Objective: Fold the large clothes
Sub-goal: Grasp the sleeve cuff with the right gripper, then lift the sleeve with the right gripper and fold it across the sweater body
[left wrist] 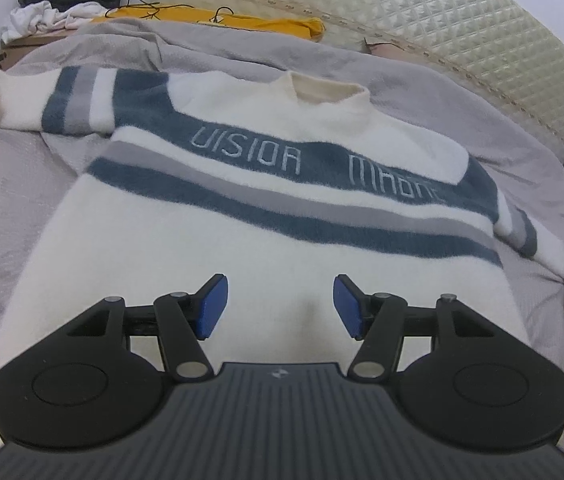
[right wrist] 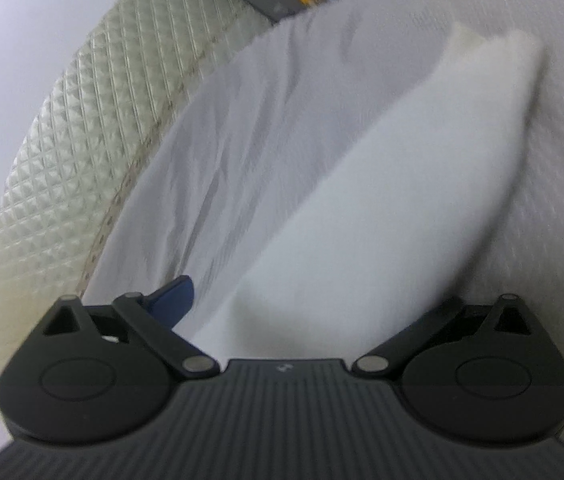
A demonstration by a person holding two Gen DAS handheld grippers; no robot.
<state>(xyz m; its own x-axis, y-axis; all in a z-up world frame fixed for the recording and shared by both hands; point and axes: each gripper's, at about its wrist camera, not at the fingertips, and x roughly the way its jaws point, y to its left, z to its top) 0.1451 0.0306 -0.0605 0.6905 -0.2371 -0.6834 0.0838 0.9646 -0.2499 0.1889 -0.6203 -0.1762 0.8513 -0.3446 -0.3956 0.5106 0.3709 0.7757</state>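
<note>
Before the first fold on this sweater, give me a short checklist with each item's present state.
1. Sweater lies flat, front up, on the bed cover: ok.
2. Left gripper open, nothing between its pads: ok.
3. Right sleeve lies between the right gripper's wide jaws: ok.
4. Pads pressing on that sleeve: cannot tell, one finger is hidden.
5. Far sleeve laid out straight: not ok, its cuff is bunched.

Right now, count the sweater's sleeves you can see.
2. On the sweater, the left sleeve stretches toward the wall; the right sleeve lies on the bed, running between the right gripper's fingers.
</note>
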